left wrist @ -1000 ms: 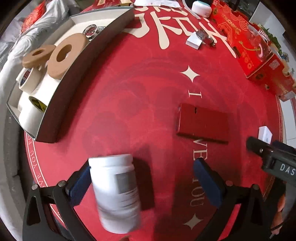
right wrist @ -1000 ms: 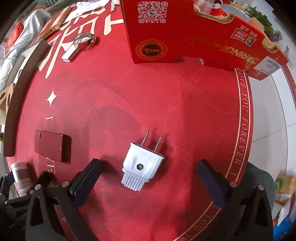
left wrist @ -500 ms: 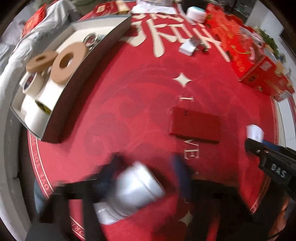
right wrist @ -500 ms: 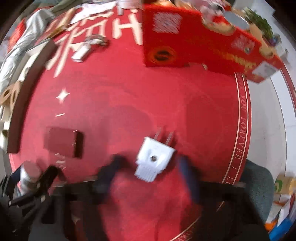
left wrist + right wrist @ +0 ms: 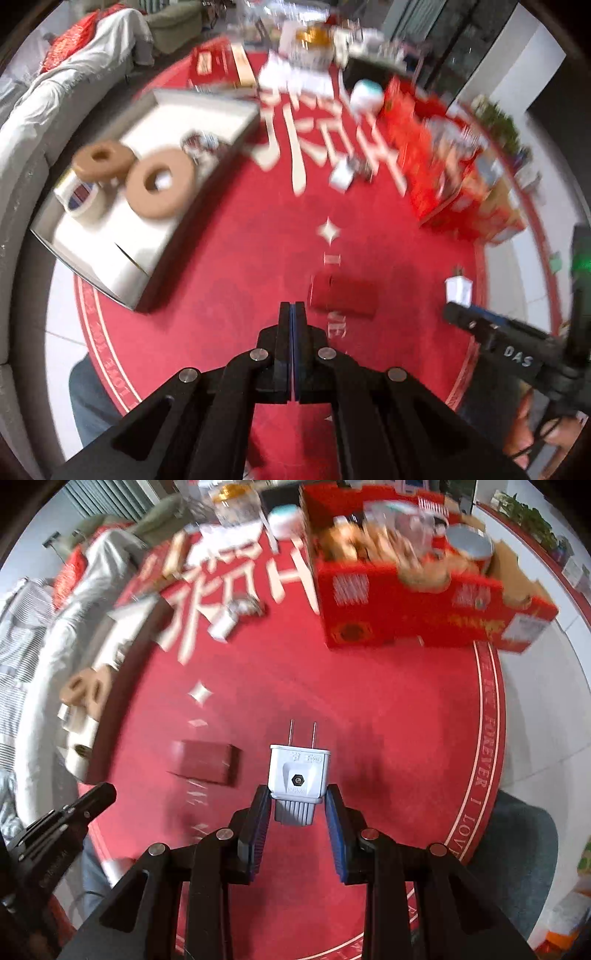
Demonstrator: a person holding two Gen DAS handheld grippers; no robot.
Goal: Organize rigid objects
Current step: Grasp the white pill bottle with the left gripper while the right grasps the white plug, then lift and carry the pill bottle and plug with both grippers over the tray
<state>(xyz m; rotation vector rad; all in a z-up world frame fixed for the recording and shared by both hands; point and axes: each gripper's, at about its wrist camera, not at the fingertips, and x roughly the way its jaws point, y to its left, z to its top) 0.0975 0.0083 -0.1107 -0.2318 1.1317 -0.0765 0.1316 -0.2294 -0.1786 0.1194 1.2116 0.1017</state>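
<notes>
At nine to ten o'clock the open white tray (image 5: 207,107) holds tape rolls (image 5: 160,182), its dark edge bordering the bare red mat (image 5: 229,258); the left gripper (image 5: 292,314) has its fingers pressed together on nothing. Toward three o'clock a red flat box (image 5: 343,295) lies alone; the right gripper (image 5: 297,805) has its fingers clamped on the white plug (image 5: 298,771), prongs forward, and the red carton (image 5: 424,602) walls off the one-o'clock edge.

There were two brown tape rolls (image 5: 159,182), one white plug (image 5: 298,773), one red flat box (image 5: 343,297) and one tray (image 5: 207,105)
</notes>
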